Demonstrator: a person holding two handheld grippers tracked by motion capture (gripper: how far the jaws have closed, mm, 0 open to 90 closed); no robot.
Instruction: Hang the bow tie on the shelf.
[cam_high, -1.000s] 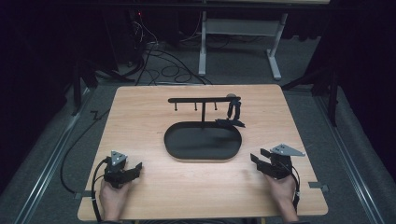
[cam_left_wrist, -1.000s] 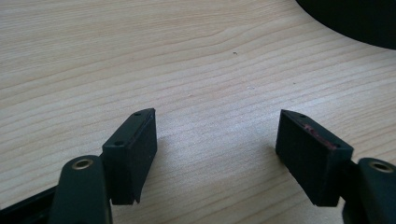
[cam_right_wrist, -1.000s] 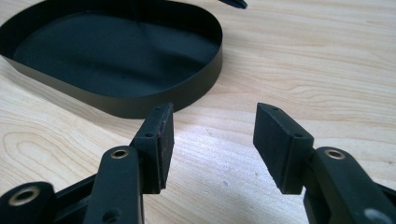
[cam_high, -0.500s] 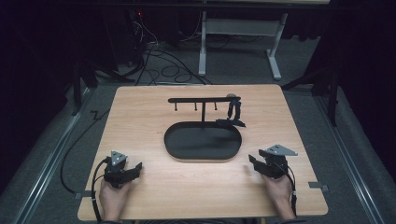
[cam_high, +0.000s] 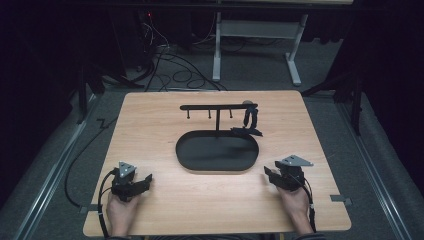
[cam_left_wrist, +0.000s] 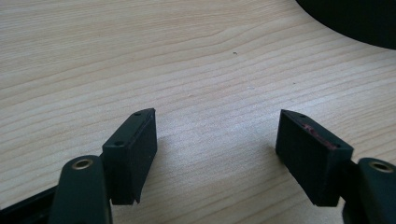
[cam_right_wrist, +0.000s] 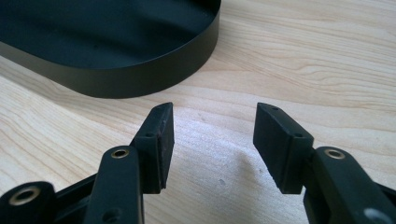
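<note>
We see a black oval tray (cam_high: 217, 157) under a hook rack (cam_high: 218, 107) — one dark, indistinct item (cam_high: 248, 122) hangs there; both grippers' fingers (cam_left_wrist: 132, 149) (cam_right_wrist: 156, 140) spread, empty.

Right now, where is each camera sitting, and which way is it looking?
High view: above the person's side, looking forward and down on the table; both hands show, holding the left gripper and right gripper, with the black tray and rack beyond.
Left gripper view: rides on the left gripper, looking along its open jaws at bare wood and a tray edge.
Right gripper view: rides on the right gripper, open jaws facing the tray wall.
All three share the tray and tabletop.
</note>
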